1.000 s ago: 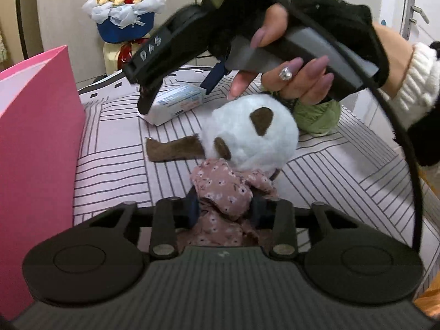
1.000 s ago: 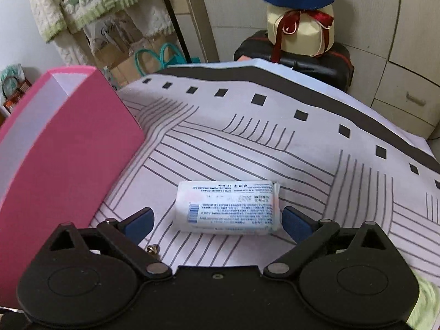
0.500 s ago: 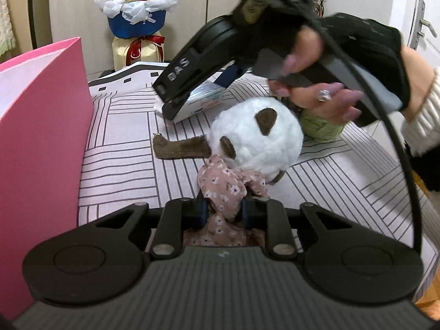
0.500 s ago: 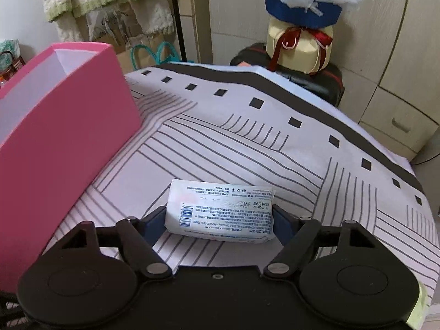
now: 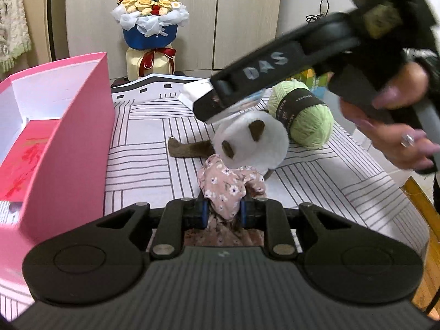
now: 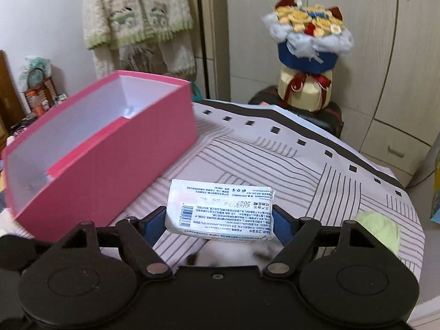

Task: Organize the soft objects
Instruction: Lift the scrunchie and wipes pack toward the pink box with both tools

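Note:
My left gripper (image 5: 222,211) is shut on the floral dress of a white plush doll (image 5: 250,140) with brown ears, which lies on the striped cloth. My right gripper (image 6: 220,220) is shut on a white tissue pack (image 6: 220,209) and holds it in the air above the doll. The right gripper body also shows in the left wrist view (image 5: 264,82), with the pack (image 5: 195,93) partly hidden behind it. A green yarn ball (image 5: 302,115) lies to the right of the doll. An open pink box (image 6: 96,148) stands at the left.
The pink box (image 5: 68,148) holds a red card at its bottom. A flower bouquet (image 5: 150,35) stands on a dark case beyond the table's far edge. A striped cloth (image 5: 151,148) covers the table. Cupboards line the back wall.
My right gripper closed on the tissue pack and lifted it off the cloth. My left gripper closed tighter on the doll's dress and pulled back a little.

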Demonstrator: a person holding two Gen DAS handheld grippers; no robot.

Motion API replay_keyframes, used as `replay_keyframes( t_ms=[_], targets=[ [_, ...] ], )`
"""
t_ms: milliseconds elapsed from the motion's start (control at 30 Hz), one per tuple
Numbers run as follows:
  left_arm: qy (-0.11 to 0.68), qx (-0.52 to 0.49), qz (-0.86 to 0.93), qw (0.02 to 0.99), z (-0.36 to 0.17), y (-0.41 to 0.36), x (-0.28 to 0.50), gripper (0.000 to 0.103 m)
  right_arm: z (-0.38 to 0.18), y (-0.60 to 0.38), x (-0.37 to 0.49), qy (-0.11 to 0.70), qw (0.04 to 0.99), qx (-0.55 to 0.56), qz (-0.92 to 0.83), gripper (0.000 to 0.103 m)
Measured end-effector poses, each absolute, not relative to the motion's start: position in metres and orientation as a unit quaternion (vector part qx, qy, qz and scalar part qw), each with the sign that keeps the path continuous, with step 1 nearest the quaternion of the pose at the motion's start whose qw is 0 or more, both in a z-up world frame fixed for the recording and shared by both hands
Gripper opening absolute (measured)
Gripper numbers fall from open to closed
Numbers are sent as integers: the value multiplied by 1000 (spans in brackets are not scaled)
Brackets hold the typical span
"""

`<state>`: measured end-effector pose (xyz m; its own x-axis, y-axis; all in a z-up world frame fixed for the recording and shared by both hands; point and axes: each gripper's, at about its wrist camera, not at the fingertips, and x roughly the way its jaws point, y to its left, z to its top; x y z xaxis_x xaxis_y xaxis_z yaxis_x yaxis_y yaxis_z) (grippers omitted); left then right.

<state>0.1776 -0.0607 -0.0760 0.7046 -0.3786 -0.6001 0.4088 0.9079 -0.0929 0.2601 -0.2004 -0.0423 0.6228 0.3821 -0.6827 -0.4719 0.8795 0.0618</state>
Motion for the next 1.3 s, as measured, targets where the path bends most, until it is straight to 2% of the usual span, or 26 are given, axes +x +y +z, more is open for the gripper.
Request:
replay_keyframes(
  t_ms=[300,667,833,1300],
  targets=[
    [319,18,-217,922,-71,-46,158,20,-32,-210,193,326,919,-33,219,83],
    [342,16,-240,908,-65,-15,131,20,-57,-224,131,355,911,-10,211,83],
    [349,12,-271,897,-40,7,119,20,-48,-218,113,356,908,-20,222,83],
    [301,26,-245,921,38,79,112,20,0,-146,111,312,900,-61,297,83]
  ],
)
